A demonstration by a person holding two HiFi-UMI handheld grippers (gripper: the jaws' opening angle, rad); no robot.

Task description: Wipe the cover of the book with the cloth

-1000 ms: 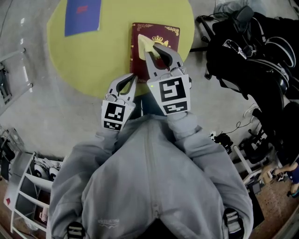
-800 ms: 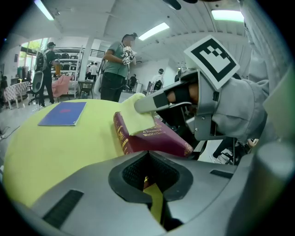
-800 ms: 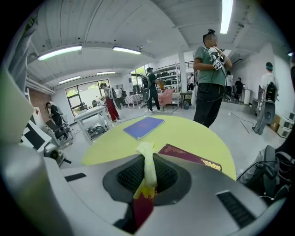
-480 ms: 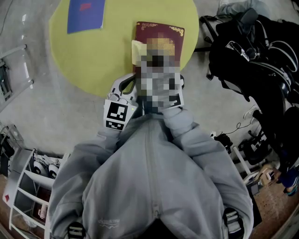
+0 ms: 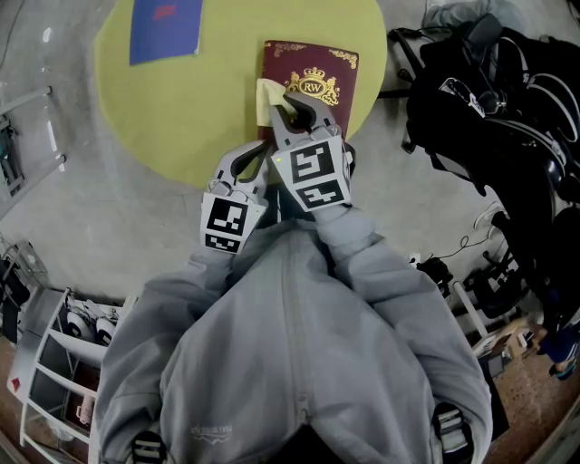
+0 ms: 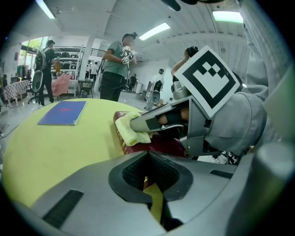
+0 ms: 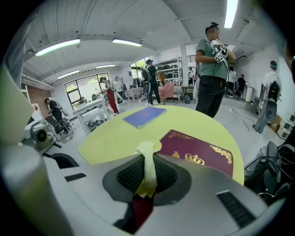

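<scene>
A maroon book point(image 5: 317, 77) with a gold crown lies on the round yellow table point(image 5: 181, 100), at its near right side. My right gripper point(image 5: 288, 105) is shut on a pale yellow cloth point(image 5: 268, 92), which rests on the left part of the cover. In the right gripper view the cloth point(image 7: 148, 177) runs up between the jaws, with the book point(image 7: 203, 154) just beyond. My left gripper point(image 5: 257, 154) is shut and holds nothing, just short of the book's near left corner. The left gripper view shows the cloth point(image 6: 131, 130) draped over the book's point(image 6: 161, 144) edge.
A blue booklet point(image 5: 165, 27) lies at the table's far left. Black bags and cables point(image 5: 489, 100) are piled on the floor to the right. A white rack point(image 5: 45, 372) stands at the lower left. A person point(image 7: 212, 69) stands beyond the table.
My right gripper has dragged the cloth leftward and a little nearer across the cover. The left gripper has stayed at the book's near corner.
</scene>
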